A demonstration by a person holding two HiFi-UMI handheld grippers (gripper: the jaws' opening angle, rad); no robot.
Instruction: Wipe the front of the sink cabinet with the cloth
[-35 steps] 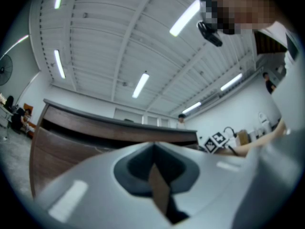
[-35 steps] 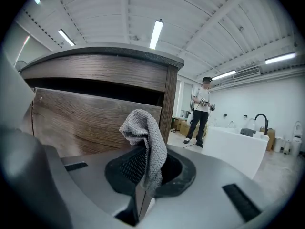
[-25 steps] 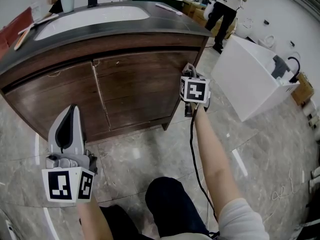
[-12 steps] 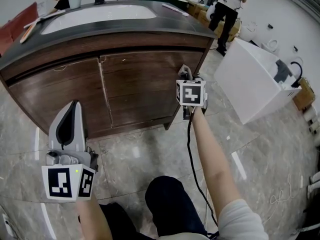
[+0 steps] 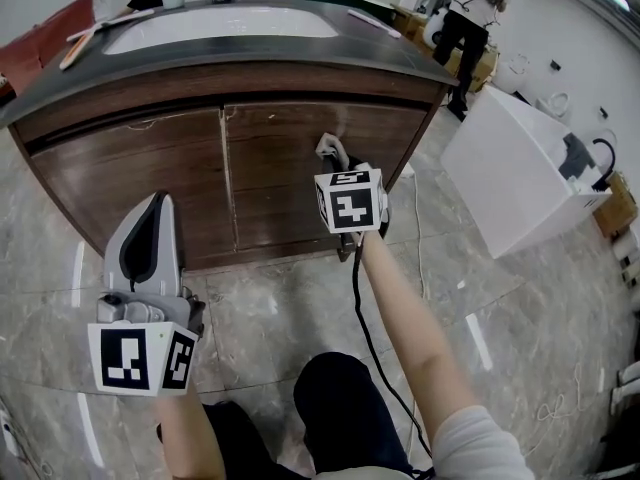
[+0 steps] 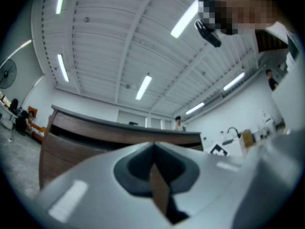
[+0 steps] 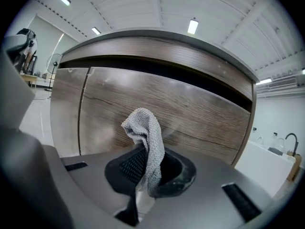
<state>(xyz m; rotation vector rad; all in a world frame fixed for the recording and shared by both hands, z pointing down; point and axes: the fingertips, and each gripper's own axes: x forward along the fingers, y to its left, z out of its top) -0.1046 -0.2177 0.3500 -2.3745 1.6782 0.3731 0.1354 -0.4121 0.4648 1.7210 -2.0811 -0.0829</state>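
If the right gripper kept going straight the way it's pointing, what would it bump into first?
The sink cabinet's wooden door, most likely. The cloth pinched in the right gripper sticks out in front, so it would touch the wood first. How close it is now isn't clear.

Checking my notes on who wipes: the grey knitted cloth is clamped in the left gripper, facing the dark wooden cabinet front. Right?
No: the right gripper clamps the grey knitted cloth, facing the dark wooden cabinet front; the right gripper view shows it. The left gripper is shut, empty.
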